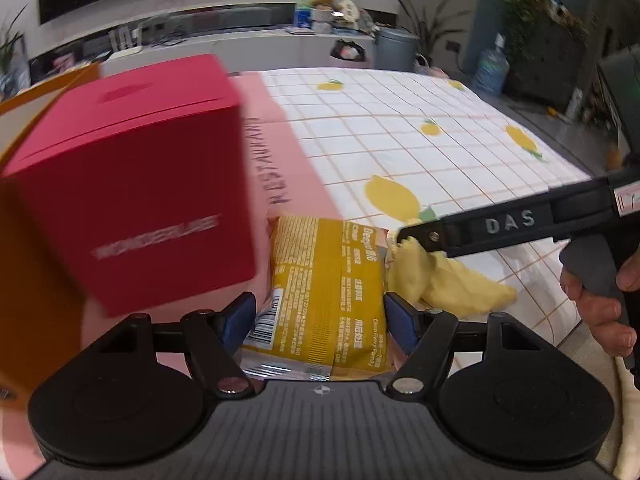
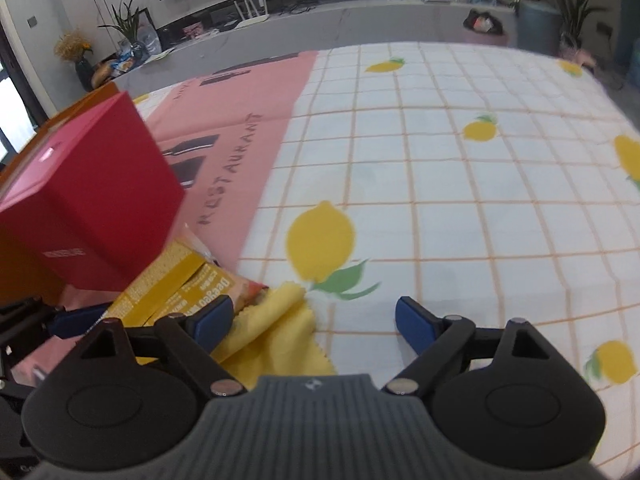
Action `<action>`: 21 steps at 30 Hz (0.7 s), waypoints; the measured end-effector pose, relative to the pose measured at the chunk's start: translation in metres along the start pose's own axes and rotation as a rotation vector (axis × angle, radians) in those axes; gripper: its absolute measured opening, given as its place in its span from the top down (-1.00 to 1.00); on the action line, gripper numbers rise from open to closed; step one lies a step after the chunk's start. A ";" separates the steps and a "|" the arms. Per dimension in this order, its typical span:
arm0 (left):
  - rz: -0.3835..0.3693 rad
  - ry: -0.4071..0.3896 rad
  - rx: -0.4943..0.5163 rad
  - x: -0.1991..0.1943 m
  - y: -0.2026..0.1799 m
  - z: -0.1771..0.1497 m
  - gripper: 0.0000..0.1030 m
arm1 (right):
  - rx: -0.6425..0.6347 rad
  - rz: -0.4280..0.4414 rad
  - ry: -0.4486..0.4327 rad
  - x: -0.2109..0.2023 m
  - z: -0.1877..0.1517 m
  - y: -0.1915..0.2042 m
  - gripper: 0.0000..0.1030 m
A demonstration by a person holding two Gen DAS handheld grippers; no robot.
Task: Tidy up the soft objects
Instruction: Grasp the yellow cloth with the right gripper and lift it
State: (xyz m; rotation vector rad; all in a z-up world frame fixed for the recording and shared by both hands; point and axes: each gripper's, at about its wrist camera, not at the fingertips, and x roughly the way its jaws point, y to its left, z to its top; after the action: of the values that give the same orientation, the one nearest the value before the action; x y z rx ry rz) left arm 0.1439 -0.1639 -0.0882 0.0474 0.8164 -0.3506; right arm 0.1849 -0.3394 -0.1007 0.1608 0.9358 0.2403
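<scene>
Right gripper (image 2: pixel 314 320) low at six o'clock, jaws spread wide over the lemon-print cloth (image 2: pixel 440 184). Yellow rag (image 2: pixel 276 324) beside the left fingertip, touching a yellow packet (image 2: pixel 176 284). Red box (image 2: pixel 92 204) at nine o'clock, on the pink mat (image 2: pixel 240 120).

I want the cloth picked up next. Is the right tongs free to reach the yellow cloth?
Probably yes: the right tongs are open and empty, the yellow cloth lies uncovered just at their left finger.
</scene>
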 end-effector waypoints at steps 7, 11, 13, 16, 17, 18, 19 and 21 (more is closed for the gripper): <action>-0.018 0.008 -0.050 -0.002 0.009 0.000 -0.54 | -0.010 0.001 0.022 0.001 -0.009 0.029 -0.69; 0.016 -0.001 -0.012 -0.002 0.003 -0.006 -0.61 | -0.081 -0.081 0.016 0.002 -0.016 0.047 -0.41; 0.014 0.001 -0.022 -0.001 0.004 -0.006 -0.61 | -0.136 -0.148 -0.001 0.001 -0.019 0.050 0.19; 0.005 0.008 -0.037 0.000 0.006 -0.006 -0.62 | -0.229 -0.166 0.004 -0.002 -0.020 0.047 0.86; 0.004 0.010 -0.036 -0.001 0.006 -0.006 -0.62 | -0.237 -0.179 0.016 -0.005 -0.020 0.043 0.93; 0.005 0.011 -0.034 -0.001 0.005 -0.006 -0.62 | -0.254 -0.211 0.029 -0.007 -0.020 0.039 0.95; 0.006 0.010 -0.033 -0.001 0.005 -0.007 -0.61 | -0.266 -0.249 0.040 -0.009 -0.020 0.033 0.96; 0.008 0.009 -0.033 -0.001 0.006 -0.007 -0.61 | -0.221 -0.299 0.062 -0.014 -0.016 0.015 0.94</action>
State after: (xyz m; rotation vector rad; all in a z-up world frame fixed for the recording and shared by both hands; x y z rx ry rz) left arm 0.1404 -0.1565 -0.0925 0.0211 0.8307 -0.3296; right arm 0.1614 -0.3282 -0.0955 -0.1907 0.9742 0.0713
